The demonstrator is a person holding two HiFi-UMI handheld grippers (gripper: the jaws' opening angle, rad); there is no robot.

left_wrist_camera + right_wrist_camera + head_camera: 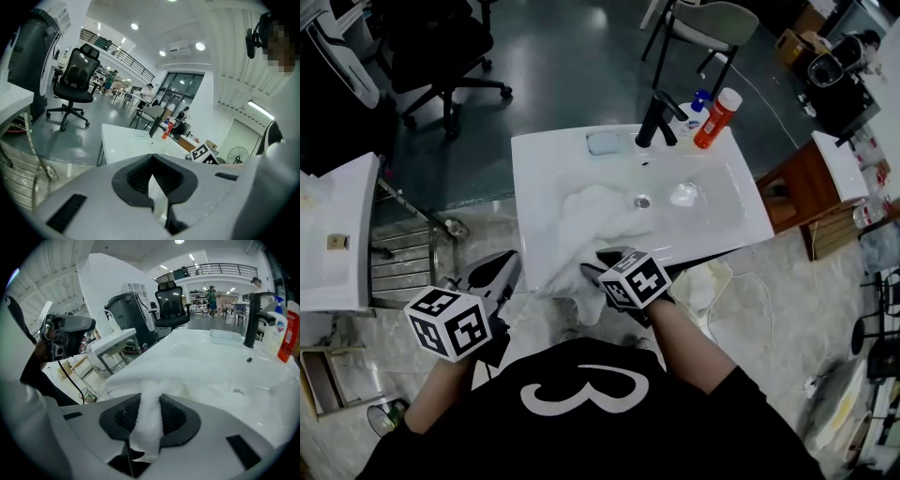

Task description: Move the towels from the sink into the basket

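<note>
my right gripper (600, 266) (150, 414) is clamped on a fold of the white towel (592, 217) (197, 373); the cloth is pinched between both pads and a tail of it hangs out behind them. the rest of the towel lies bunched in the left half of the sink (733, 217) and spills over the front rim, where i hold it. a smaller white wad (684, 195) sits just right of the drain (642, 201), apart from the big towel. my left gripper (499, 272) (152, 180) hangs off the sink's front left corner, touching no cloth; its tips meet, with nothing between them. at the back rim stand the black tap (654, 118), an orange bottle (717, 118) and a pale blue pad (603, 142).
</note>
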